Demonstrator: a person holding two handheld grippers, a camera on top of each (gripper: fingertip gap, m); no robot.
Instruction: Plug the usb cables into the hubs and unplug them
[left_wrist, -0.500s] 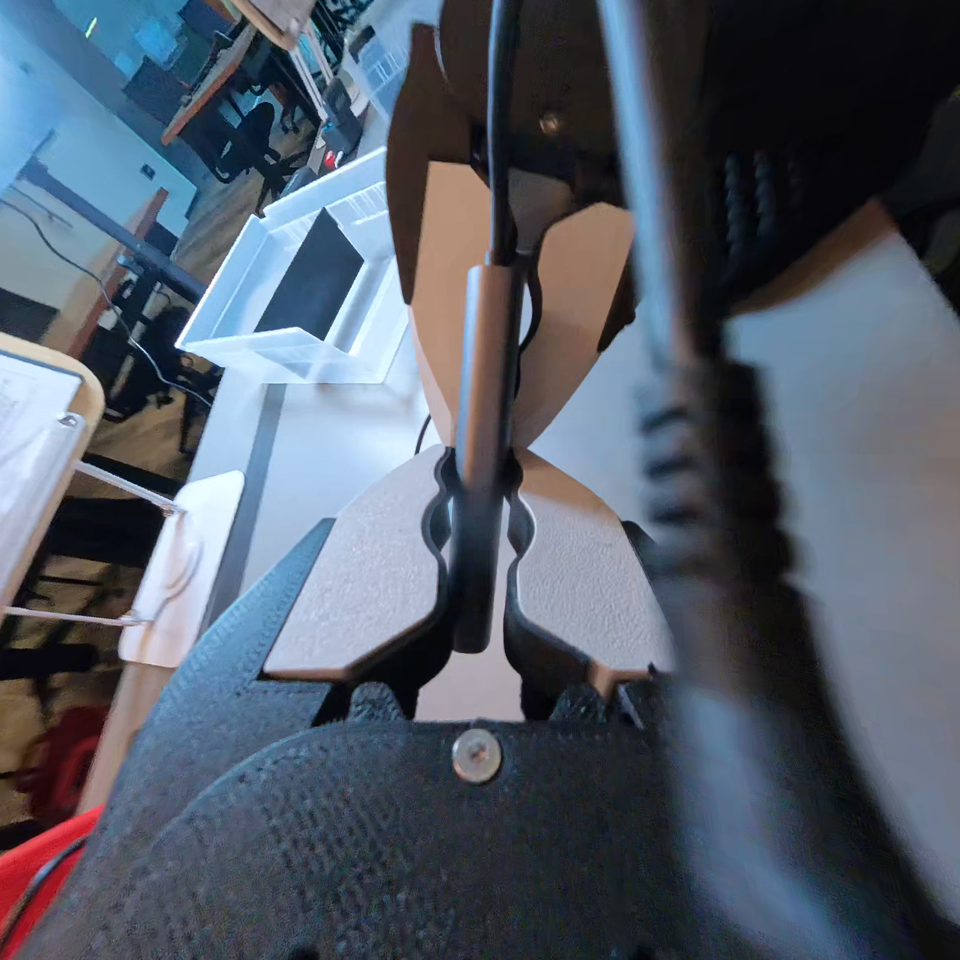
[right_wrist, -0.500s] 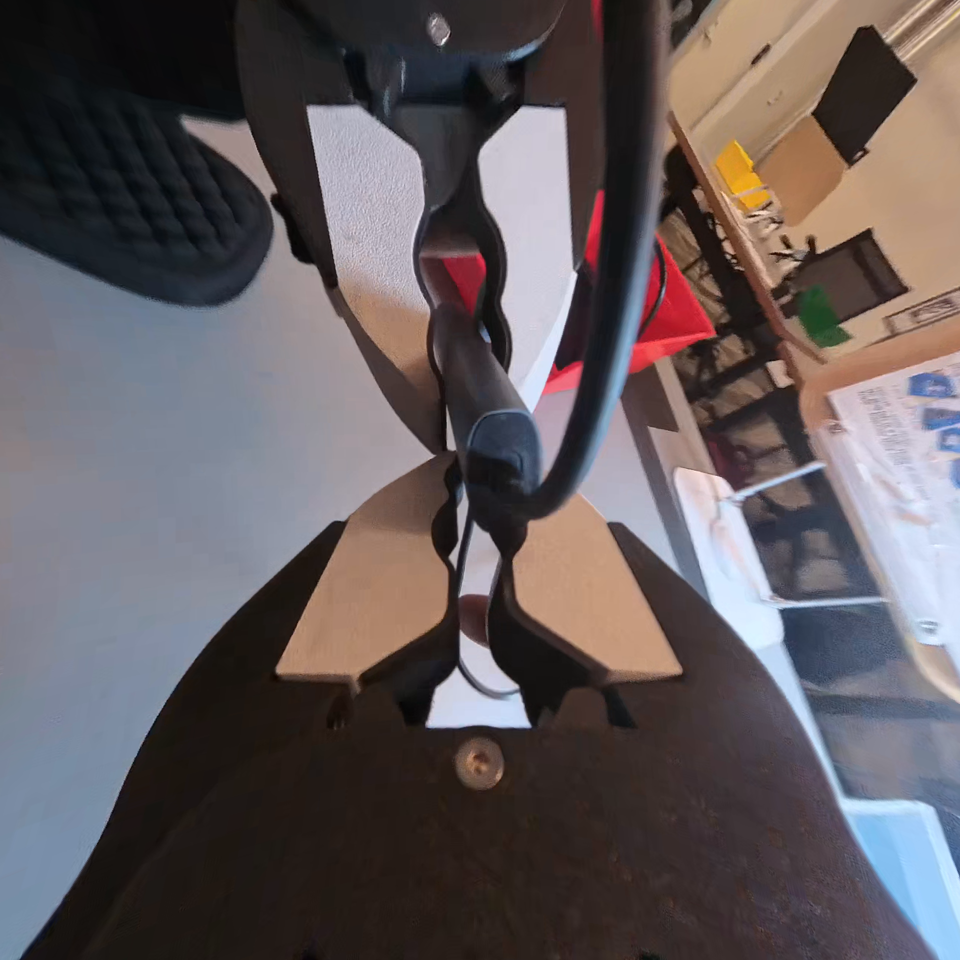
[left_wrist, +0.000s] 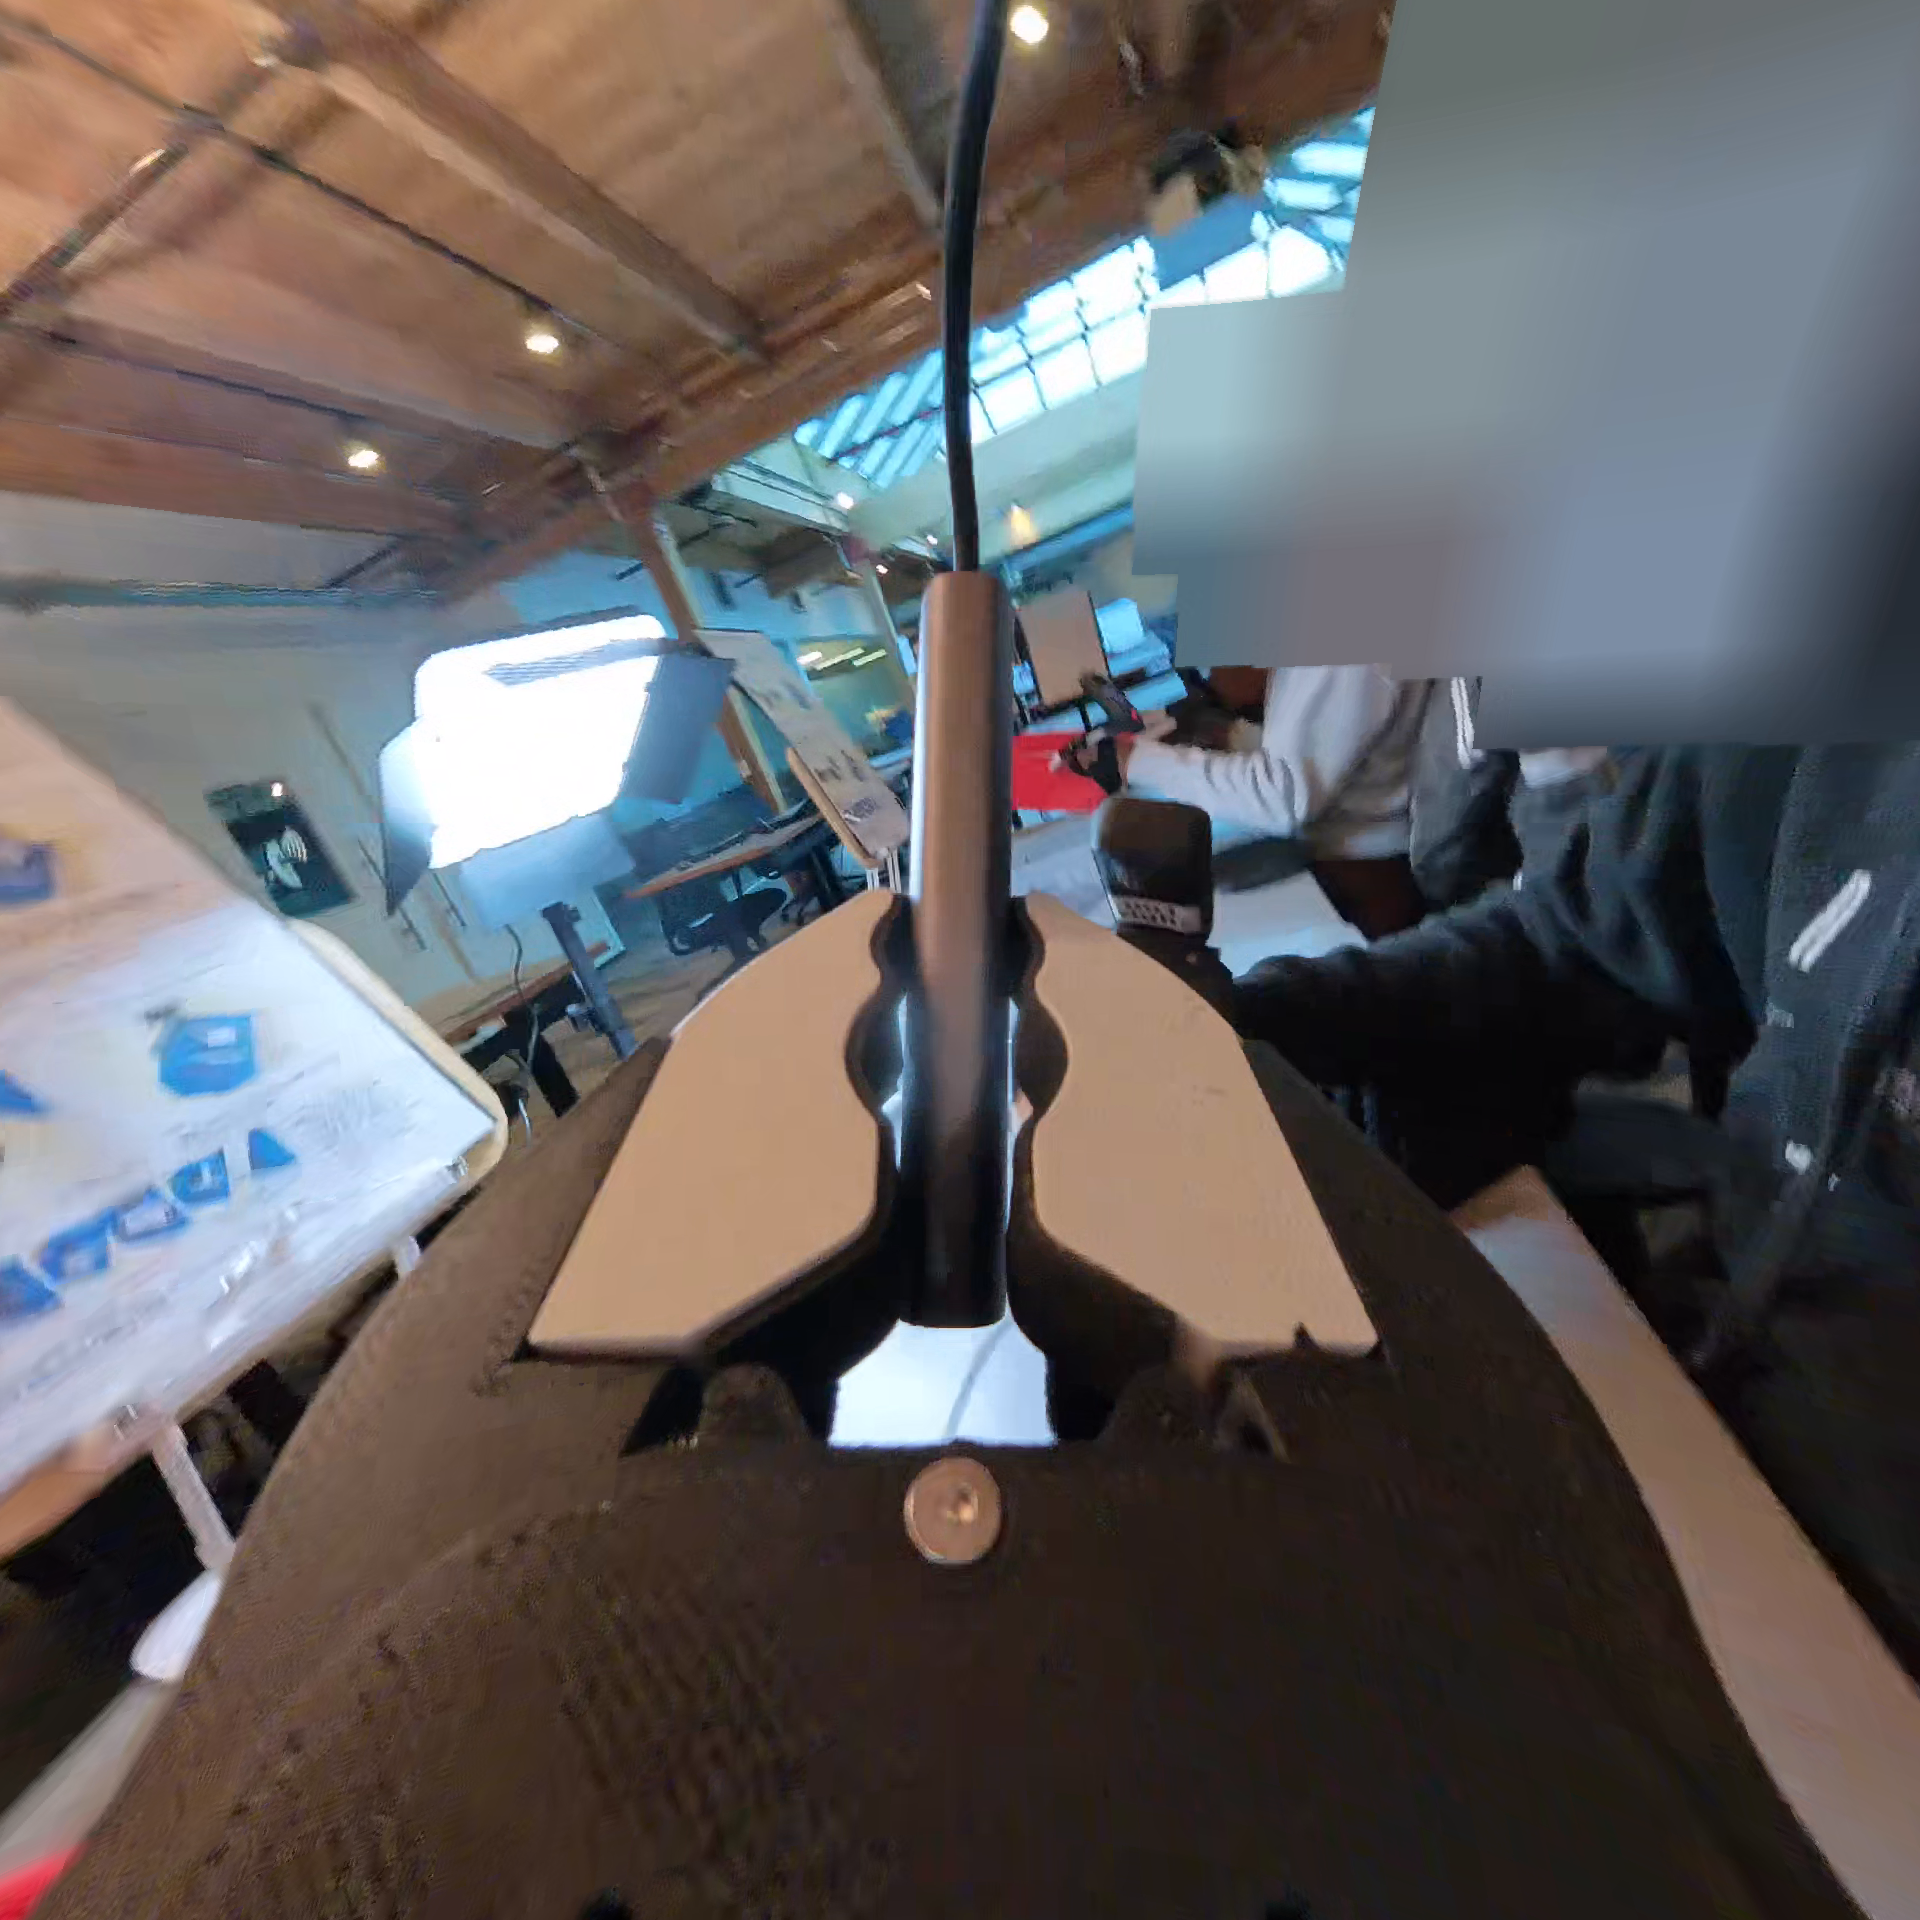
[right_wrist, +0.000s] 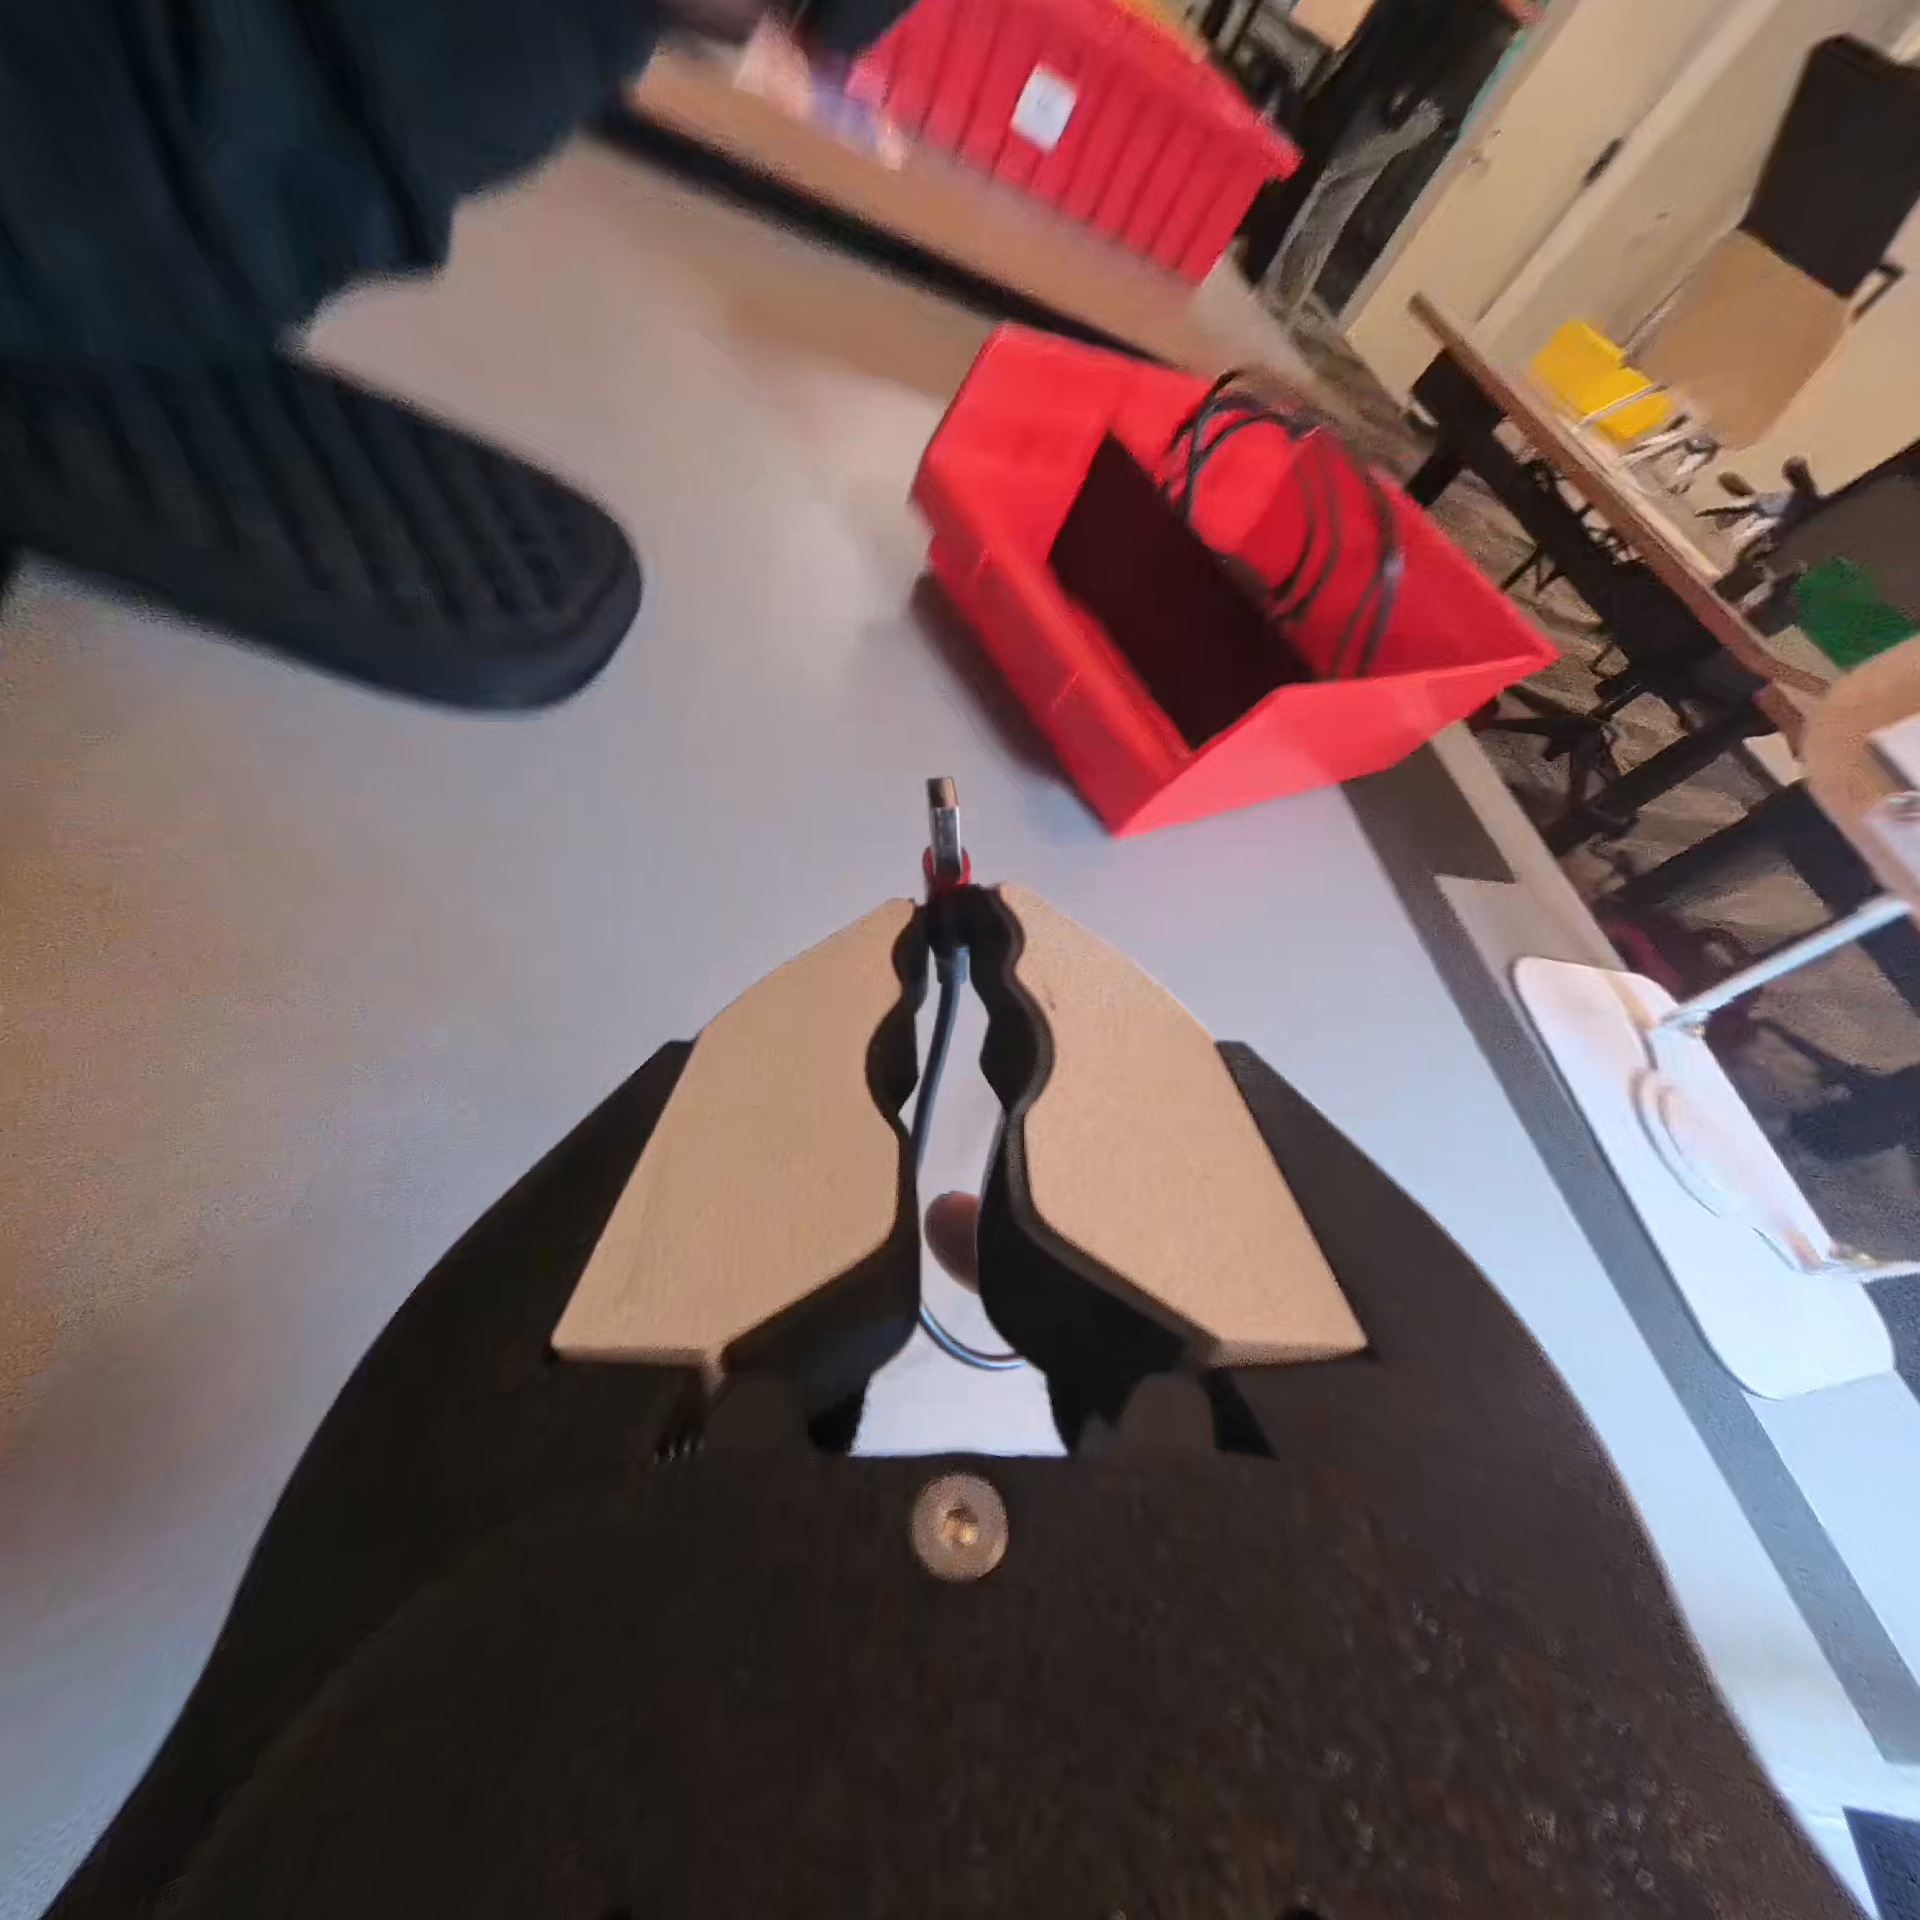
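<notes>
Left wrist view: your left gripper (left_wrist: 958, 914) is clamped on the hub (left_wrist: 958, 935), a slim dark-grey metal bar standing up betw. the fingers, tilted toward the ceiling; its black lead (left_wrist: 964, 312) runs straight up from the top end.

Right wrist view: your right gripper (right_wrist: 958, 906) pinches the usb cable (right_wrist: 935, 1049) at its red-collared plug (right_wrist: 943, 831), silver tip pointing fwd over the grey table (right_wrist: 312, 987). Thin dark cord trails back betw. the fingers. Red bin (right_wrist: 1039, 488) w/ black cables sits ahead-right, well apart.
</notes>
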